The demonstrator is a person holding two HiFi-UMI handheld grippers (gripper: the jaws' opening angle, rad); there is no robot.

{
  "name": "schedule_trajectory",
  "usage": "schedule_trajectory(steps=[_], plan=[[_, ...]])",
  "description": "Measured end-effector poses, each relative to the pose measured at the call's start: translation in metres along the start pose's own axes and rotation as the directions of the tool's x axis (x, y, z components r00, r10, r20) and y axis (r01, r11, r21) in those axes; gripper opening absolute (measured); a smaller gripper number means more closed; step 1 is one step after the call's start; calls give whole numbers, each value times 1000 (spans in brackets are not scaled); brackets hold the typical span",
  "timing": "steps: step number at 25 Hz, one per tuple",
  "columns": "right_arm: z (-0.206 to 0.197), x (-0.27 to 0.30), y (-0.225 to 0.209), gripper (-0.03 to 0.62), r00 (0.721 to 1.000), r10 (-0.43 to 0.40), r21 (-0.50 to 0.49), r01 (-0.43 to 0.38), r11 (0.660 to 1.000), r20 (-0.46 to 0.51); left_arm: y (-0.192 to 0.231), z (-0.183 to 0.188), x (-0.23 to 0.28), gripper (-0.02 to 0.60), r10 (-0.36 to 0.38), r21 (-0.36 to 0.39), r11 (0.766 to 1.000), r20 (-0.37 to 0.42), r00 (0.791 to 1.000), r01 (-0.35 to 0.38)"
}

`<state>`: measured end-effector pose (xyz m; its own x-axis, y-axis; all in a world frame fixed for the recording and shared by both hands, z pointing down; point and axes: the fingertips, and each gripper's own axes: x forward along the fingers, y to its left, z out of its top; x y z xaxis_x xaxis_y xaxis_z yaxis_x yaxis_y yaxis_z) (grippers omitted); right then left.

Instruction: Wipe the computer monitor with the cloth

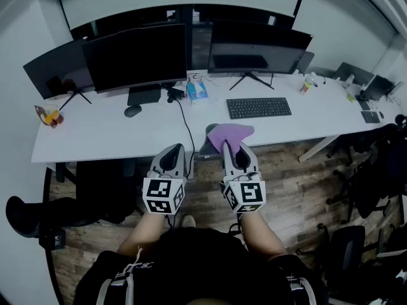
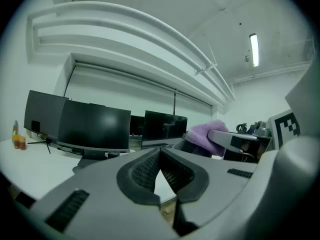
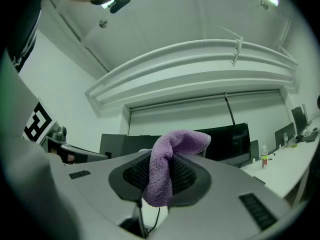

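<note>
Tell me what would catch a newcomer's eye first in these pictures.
The purple cloth stands out first, pinched in the right gripper at the front edge of the white desk. Along the desk's back stand three dark screens: the left monitor, the middle monitor and the right monitor. The left gripper, jaws together, holds nothing.

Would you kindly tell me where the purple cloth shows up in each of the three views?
Head view: the purple cloth is at centre, held in the right tongs, in front of the desk.
Left gripper view: right of centre, on the right tongs.
Right gripper view: dead centre, pinched between the jaws.
Shared landmark: the black monitors on the desk.
</note>
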<state>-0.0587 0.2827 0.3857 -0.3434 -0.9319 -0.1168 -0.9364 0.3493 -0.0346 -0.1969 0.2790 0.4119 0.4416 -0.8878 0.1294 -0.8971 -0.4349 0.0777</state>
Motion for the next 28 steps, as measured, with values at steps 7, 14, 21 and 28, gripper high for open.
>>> schedule_trajectory(steps=[7,14,21,28], plan=[[1,20,4,98,1000,0,-9,0,1000,2,13,3,11,14,-7,3,1000,-1,1000,7],[0,53,16,98,1000,-9,-24,9,1000,-3,40,14,31,14,-39,0,999,19,999,39],[1,83,22,98,999,-52,-48,53,997,14,65,14,48,14,-90,7,996,21,996,90],[-2,111,6,98,997,-66,-56,67,996,28,73,18,78,14,-112,23,994,25,993,111]])
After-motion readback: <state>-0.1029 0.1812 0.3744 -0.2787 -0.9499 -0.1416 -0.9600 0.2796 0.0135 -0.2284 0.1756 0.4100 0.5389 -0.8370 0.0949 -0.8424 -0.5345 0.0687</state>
